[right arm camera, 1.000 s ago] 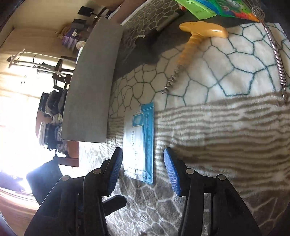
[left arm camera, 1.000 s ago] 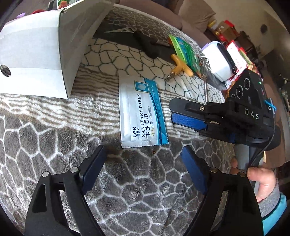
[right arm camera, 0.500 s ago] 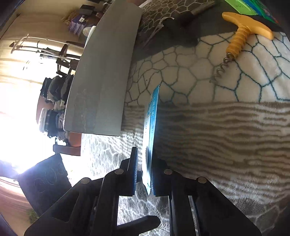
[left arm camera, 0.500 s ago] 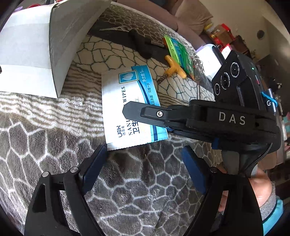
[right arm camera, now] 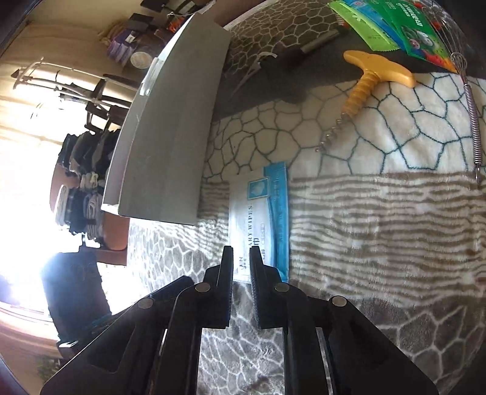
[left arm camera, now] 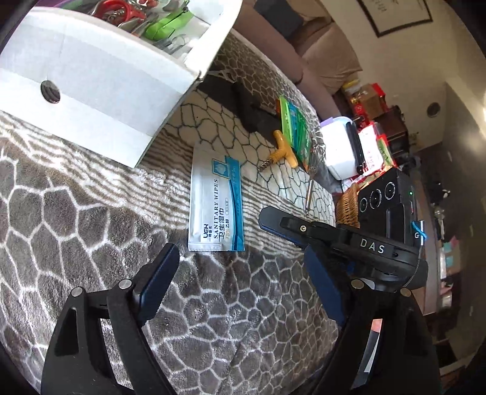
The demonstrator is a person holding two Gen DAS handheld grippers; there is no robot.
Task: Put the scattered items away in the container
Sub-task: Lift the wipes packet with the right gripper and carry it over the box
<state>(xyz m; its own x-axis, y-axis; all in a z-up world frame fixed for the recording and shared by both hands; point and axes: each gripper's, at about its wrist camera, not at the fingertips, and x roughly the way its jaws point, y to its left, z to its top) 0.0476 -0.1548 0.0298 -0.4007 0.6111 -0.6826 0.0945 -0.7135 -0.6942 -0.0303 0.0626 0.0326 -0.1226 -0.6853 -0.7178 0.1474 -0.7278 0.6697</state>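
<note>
A white and blue sanitary wipes packet [left arm camera: 216, 203] lies flat on the patterned blanket; it also shows in the right wrist view [right arm camera: 261, 224]. My left gripper [left arm camera: 240, 282] is open and empty, just short of the packet's near edge. My right gripper [right arm camera: 241, 258] has its jaws nearly closed with a small gap, empty, above the packet's near end; it also shows in the left wrist view [left arm camera: 273, 221] to the right of the packet. The white cardboard box [left arm camera: 100, 85] stands at the back left and holds several items. A yellow-handled corkscrew [right arm camera: 364, 88] lies beyond the packet.
Green snack packets [right arm camera: 391, 27], a wire whisk [right arm camera: 470, 103], tweezers [right arm camera: 252, 71] and a dark tool [left arm camera: 255, 115] lie on the blanket beyond the wipes. A white appliance [left arm camera: 340, 149] and a wicker basket [left arm camera: 346, 206] stand past the blanket's right edge.
The right gripper held the wipes packet on edge half a second ago; now the packet lies flat again and the gripper has pulled back to the right. The left gripper has risen.
</note>
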